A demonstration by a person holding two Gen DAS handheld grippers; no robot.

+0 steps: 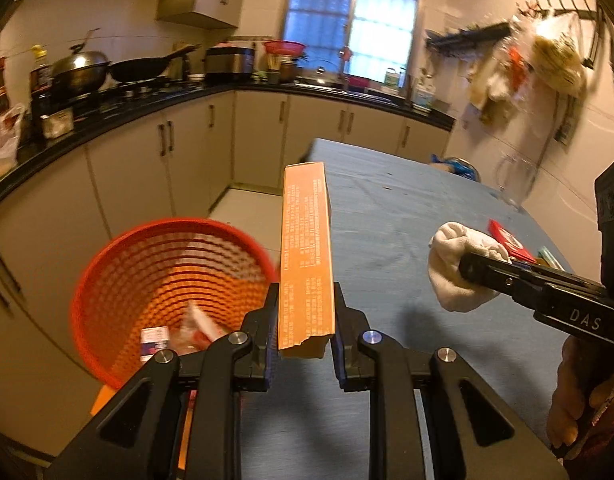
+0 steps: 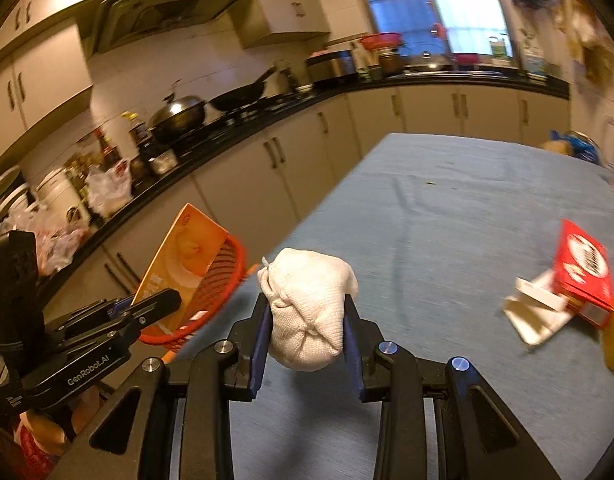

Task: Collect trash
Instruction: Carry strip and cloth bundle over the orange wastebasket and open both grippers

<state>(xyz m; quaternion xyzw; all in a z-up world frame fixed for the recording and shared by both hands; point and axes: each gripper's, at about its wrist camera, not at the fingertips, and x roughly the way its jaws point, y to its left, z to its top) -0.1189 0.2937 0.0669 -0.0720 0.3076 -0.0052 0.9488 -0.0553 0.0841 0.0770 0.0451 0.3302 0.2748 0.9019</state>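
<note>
Black left gripper (image 1: 306, 316), blue pads, silver screws, perhaps "GenRobot.AI" lettering

"DAS" on right tool (image 1: 467, 270); "GenRobot.AI" on left tool (image 2: 155, 304).

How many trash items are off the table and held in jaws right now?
2. The orange box is clamped in the left gripper beside the red basket; the white cloth bundle is clamped in the right gripper above the table.

Two tongs are in view, the left tongs (image 1: 305, 312) clamping one orange box (image 1: 305, 256) and the right tongs (image 2: 307, 334) clamping one white cloth bundle (image 2: 309, 306). One red basket (image 1: 107, 276) stands beside the counter (image 1: 387, 216). One red packet (image 2: 583, 272) and one white carton (image 2: 535, 316) lie on it.
</note>
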